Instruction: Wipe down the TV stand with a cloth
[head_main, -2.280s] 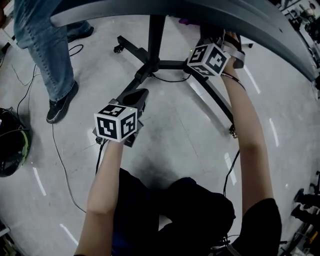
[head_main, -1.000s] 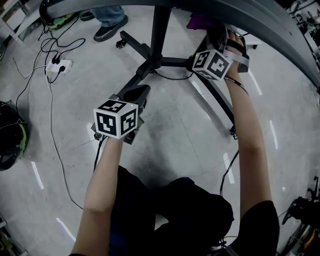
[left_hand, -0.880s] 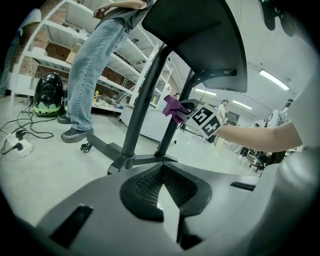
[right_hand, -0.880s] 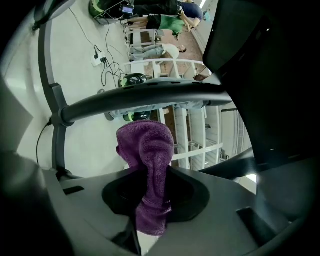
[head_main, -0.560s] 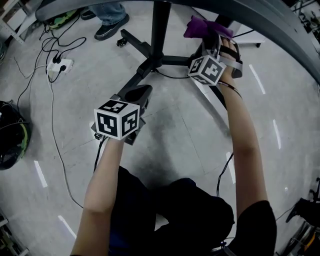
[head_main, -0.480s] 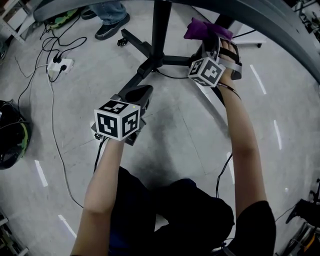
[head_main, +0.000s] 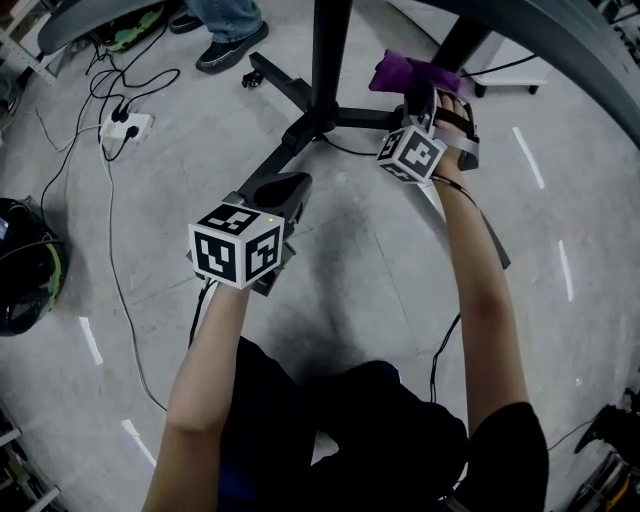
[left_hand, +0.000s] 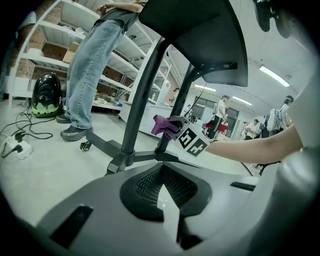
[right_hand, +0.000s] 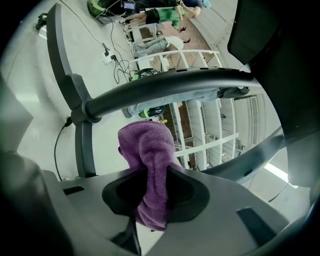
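The TV stand's black column (head_main: 330, 50) rises from a base of black legs (head_main: 283, 150) on castors. Its dark screen edge (head_main: 560, 45) arches over the top of the head view. My right gripper (head_main: 425, 98) is shut on a purple cloth (head_main: 410, 72), held beside the column and above a base leg (head_main: 370, 117). In the right gripper view the purple cloth (right_hand: 149, 150) stands up between the jaws, below a dark curved bar (right_hand: 165, 85). My left gripper (head_main: 288, 187) hovers shut and empty over the front-left leg. The left gripper view shows the cloth (left_hand: 165, 125) near the column (left_hand: 145, 85).
A white power strip (head_main: 125, 127) with trailing cables lies on the grey floor at left. A black and green round object (head_main: 25, 280) sits at the far left edge. A person in jeans (left_hand: 90, 65) stands behind the stand, with a shoe (head_main: 230, 45) near a castor.
My right gripper has drawn out from under the screen edge, bringing the purple cloth into view. The person in jeans has stepped away toward the back. My left gripper has hardly moved.
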